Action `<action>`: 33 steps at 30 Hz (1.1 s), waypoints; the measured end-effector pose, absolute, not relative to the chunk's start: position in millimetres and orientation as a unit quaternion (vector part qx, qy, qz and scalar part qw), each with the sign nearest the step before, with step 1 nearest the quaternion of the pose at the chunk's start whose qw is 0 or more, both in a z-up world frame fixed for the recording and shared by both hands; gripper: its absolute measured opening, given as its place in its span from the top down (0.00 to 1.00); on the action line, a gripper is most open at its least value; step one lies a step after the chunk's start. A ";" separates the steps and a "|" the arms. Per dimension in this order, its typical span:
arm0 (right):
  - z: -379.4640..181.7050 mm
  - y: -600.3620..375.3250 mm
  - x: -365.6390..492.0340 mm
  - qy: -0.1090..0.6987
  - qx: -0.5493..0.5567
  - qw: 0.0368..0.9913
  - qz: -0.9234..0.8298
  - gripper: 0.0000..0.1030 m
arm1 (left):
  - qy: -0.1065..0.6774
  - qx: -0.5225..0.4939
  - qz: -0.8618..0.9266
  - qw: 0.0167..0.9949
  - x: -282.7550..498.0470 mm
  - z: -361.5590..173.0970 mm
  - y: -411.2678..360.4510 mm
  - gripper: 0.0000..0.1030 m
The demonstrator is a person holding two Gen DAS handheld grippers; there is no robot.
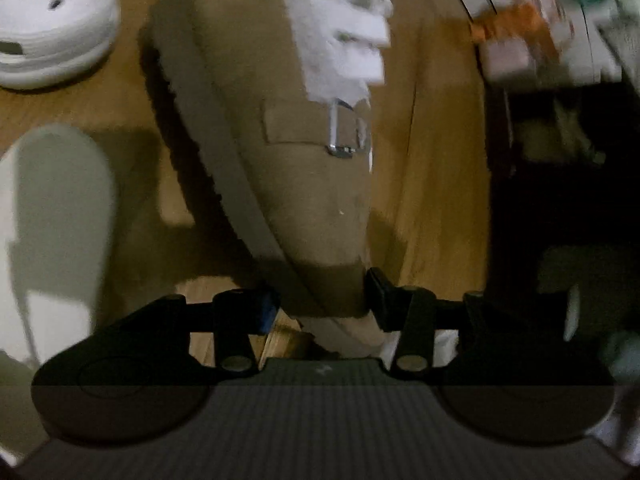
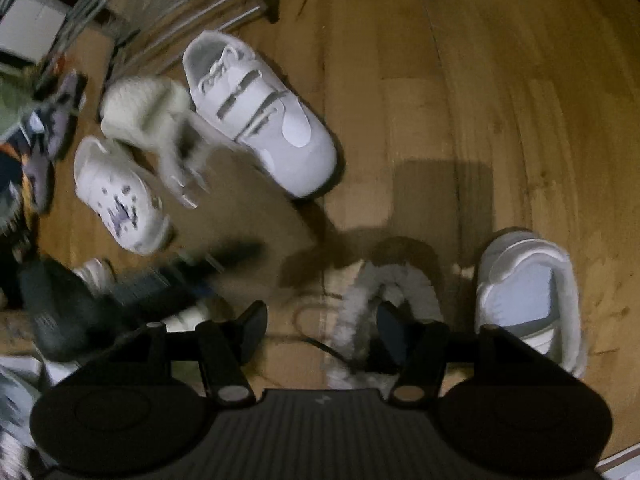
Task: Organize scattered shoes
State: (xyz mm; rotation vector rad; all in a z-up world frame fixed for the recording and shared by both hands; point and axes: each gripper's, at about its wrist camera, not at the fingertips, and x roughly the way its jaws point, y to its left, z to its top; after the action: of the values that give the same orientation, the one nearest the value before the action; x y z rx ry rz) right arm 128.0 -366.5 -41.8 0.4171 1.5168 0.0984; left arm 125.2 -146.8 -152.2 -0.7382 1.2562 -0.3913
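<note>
A tan suede clog with a metal buckle and white fleece lining hangs tilted over the wood floor. My left gripper is shut on its near end, one pad on each side. The same clog shows blurred in the right wrist view. My right gripper stands open, low over a second fleece-lined slipper. Its right finger is at the slipper's mouth and the fleece rim lies between the jaws; the left finger is apart from it.
A white strapped sneaker and a white clog with purple charms lie on the floor. Another white sneaker sits right of the slipper. A metal rack stands beyond, and dark furniture is to the right.
</note>
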 end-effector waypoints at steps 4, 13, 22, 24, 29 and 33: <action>-43.1 -369.4 131.0 0.680 0.212 0.700 0.055 0.40 | 0.568 -0.332 -0.190 0.729 93.3 -136.6 -141.7 0.57; -47.7 -373.1 134.2 0.662 0.258 0.702 0.039 0.35 | 0.569 -0.214 -0.184 0.772 71.6 -88.3 -129.0 0.27; -75.6 -359.7 140.2 0.637 0.323 0.699 0.041 0.35 | 0.516 -0.231 -0.124 0.816 72.4 -51.1 -74.1 0.04; -81.8 -353.3 143.7 0.638 0.330 0.694 0.049 0.35 | 0.519 -0.237 -0.099 0.815 71.1 -55.5 -58.4 0.04; -90.9 -324.4 154.4 0.651 0.304 0.692 0.064 0.35 | 0.512 -0.269 -0.068 0.813 72.4 -56.7 -18.2 0.04; -93.7 -302.1 161.8 0.661 0.268 0.697 0.075 0.35 | 0.509 -0.273 -0.050 0.815 72.3 -59.8 -6.1 0.04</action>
State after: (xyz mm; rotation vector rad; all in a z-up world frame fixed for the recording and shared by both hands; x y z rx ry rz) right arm 161.8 -302.1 -93.7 0.5969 1.4731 0.1683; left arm 72.3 -6.1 -59.8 -0.5820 1.0865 -0.1073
